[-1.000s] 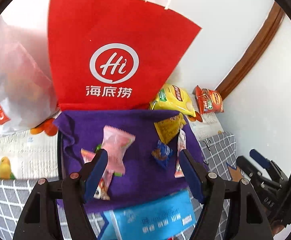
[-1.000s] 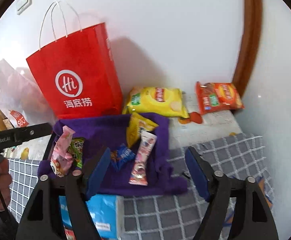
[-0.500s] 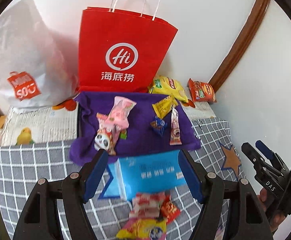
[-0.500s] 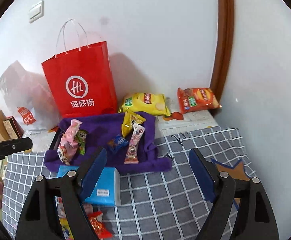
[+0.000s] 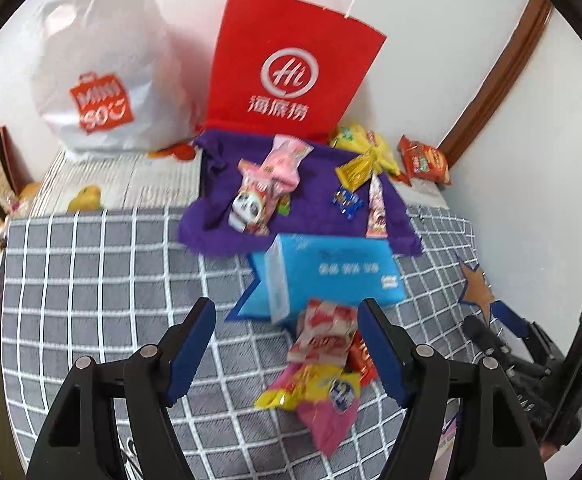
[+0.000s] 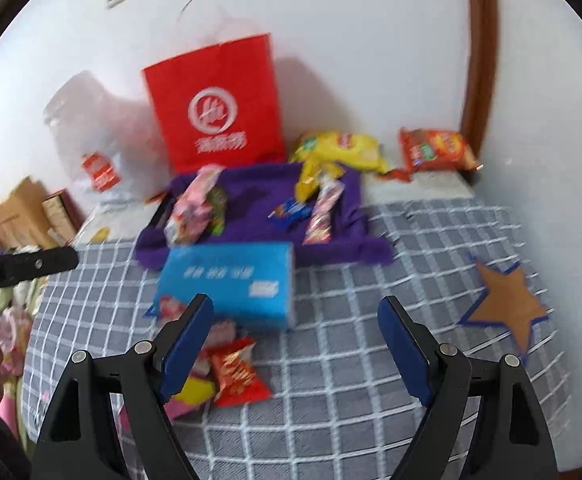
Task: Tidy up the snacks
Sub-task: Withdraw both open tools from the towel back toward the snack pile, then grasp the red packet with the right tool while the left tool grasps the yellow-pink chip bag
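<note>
A purple cloth (image 5: 311, 220) lies by the wall with several small snacks on it, among them a pink packet (image 5: 285, 162), a blue candy (image 5: 345, 202) and a pink stick (image 5: 376, 208). In front of it stands a blue tissue box (image 5: 331, 276), with a loose pile of snack packets (image 5: 323, 360) nearer me. My left gripper (image 5: 287, 340) hovers open above that pile, touching nothing. My right gripper (image 6: 295, 344) is open over the checked cloth (image 6: 351, 360), right of a red snack packet (image 6: 237, 372) and the blue box (image 6: 227, 280).
A red paper bag (image 5: 291, 64) and a white plastic bag (image 5: 103, 76) stand against the wall. Yellow chips (image 6: 343, 148) and orange chips (image 6: 435, 150) lie in the back corner. A brown star (image 6: 507, 308) marks the cloth at right. Boxes (image 6: 23, 208) crowd the left.
Both grippers have drawn back from the wall and the purple cloth. The blue box and the snack pile in front of it have come into view. Both stay open.
</note>
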Tool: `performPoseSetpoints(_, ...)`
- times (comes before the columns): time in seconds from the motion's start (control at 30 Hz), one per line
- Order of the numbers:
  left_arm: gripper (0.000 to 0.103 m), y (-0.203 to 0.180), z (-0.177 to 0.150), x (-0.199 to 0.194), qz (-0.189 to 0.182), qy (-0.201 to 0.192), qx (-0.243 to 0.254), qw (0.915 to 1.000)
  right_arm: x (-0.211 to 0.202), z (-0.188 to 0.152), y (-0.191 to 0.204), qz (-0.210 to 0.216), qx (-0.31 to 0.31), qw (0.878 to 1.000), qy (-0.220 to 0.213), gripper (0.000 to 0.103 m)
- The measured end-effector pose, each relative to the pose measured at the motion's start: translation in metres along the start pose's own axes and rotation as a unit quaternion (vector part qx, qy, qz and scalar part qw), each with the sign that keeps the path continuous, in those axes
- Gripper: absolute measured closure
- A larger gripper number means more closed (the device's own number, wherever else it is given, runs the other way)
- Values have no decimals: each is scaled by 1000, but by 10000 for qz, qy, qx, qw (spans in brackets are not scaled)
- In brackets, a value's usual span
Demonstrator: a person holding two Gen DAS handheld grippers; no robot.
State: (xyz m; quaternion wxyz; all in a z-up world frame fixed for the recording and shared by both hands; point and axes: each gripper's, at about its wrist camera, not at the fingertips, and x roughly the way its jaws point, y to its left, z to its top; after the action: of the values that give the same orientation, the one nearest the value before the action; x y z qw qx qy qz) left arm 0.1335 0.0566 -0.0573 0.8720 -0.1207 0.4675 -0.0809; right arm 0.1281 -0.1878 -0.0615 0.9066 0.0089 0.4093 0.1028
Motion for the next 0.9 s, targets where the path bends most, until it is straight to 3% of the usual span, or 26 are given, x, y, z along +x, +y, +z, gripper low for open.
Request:
performPoseSetpoints(0.07,31,6,-9,3,34,62,-39,10000,11,-15,6,93,-67,9999,106,19)
performPoseSetpoints(0.23,31,19,-26,7,162,203,-104,9996,45,-37,10,256,88,9978,611,36)
performPoseSetpoints(0.3,31,23,-31,7,210,200,-117,9995,52,-41,11,390,79,9970,656,38)
performPoseSetpoints(0.63,31,35,-53,19,218,347,-230,9989,90,-62,28,780,-274,9927,882,40)
performPoseSetpoints(0.9,31,28,-55,17,147,361,-143,9991,122,-70,33,702,-466,9885,1259,41)
